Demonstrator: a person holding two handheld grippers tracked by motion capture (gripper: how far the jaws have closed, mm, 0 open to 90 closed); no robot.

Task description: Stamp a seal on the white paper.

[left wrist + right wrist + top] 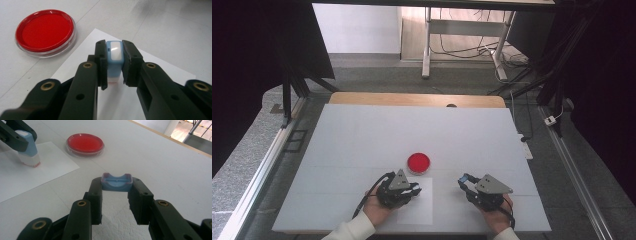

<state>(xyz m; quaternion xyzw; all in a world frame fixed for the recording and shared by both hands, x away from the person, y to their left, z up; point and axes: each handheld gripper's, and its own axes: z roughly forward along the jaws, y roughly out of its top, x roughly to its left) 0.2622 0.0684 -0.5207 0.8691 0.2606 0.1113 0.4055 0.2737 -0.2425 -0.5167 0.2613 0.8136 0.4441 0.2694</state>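
While both hands rest at the near edge of the desk point(362, 130), each gripper holds something blue. Nearest in the left gripper view, the left gripper point(114, 63) has its jaws pinching a blue stamp point(114, 58) by its two sides; the stamp sits squarely between the jaw tips, its pale top facing the camera and its white base down on the sheet of white paper point(160, 70). From the right gripper view the stamp point(28, 147) stands nearly upright, its reddish foot touching the paper point(37, 170), though whether it presses flat is hard to judge from that angle.

At about three o'clock from the left hand point(377, 210) in the high view, well apart from it, the right gripper point(468, 182) lies over bare desk beside the paper. Its jaws clamp a small blue cap point(116, 182) crosswise between their tips, the cap's hollow side turned up; it appears lifted just clear of the desk.

Farther out, at roughly twelve o'clock from the left gripper point(414, 189) and just beyond the paper's far edge, sits the round red ink pad point(418, 162) in its clear dish, untouched by either gripper. In the left gripper view it lies at ten o'clock from the stamp.
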